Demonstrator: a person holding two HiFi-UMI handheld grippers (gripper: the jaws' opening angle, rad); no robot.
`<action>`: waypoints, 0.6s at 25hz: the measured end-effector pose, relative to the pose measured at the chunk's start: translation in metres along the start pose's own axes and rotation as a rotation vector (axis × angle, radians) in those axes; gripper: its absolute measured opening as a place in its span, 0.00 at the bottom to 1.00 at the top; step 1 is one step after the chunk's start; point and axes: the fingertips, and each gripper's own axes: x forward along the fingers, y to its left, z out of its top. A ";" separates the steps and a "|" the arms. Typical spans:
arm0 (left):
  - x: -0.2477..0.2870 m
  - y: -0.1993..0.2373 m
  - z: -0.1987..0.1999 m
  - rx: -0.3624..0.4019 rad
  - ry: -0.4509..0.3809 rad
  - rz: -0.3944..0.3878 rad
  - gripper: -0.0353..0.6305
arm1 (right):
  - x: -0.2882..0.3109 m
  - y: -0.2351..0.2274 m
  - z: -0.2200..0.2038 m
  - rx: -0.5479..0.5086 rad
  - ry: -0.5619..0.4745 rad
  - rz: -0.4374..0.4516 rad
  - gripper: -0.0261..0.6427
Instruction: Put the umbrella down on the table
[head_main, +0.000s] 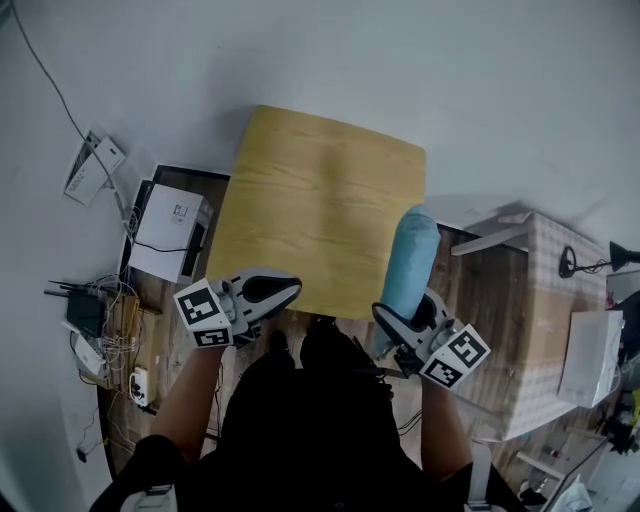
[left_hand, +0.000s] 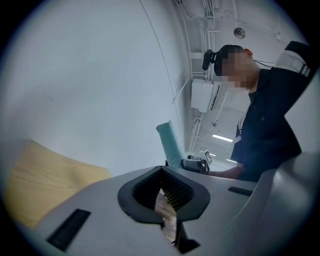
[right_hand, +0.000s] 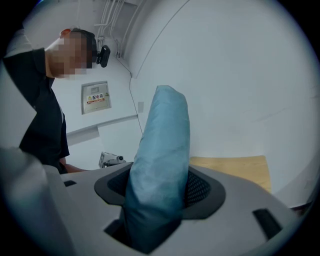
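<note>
Ahead: pale grey wall (head_main: 330, 50) beyond both tongs.
Furniture: light wood table (head_main: 320, 200) just before left gripper (head_main: 290, 288) and right gripper (head_main: 400, 318).
Underfoot: brown plank floor (head_main: 485, 300).
Left of left gripper: white box (head_main: 170, 232), tangled cables (head_main: 105, 325).
Right of right gripper: checked-cloth bench (head_main: 560, 290).

wall sign (right_hand: 96, 97) | red characters | possibly 配电箱 | rest unreadable

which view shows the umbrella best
The right gripper view: the blue umbrella fills its centre, clamped between the fingers. The head view shows it smaller, from above; the left gripper view shows a distant part.
</note>
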 end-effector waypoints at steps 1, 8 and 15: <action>0.004 0.004 -0.002 -0.005 0.008 0.005 0.07 | 0.002 -0.007 -0.001 0.012 0.003 0.007 0.46; 0.040 0.032 0.007 -0.018 0.041 0.074 0.07 | 0.022 -0.058 0.007 -0.056 0.062 0.083 0.46; 0.065 0.062 0.020 -0.019 0.062 0.210 0.07 | 0.036 -0.106 0.023 -0.100 0.078 0.136 0.46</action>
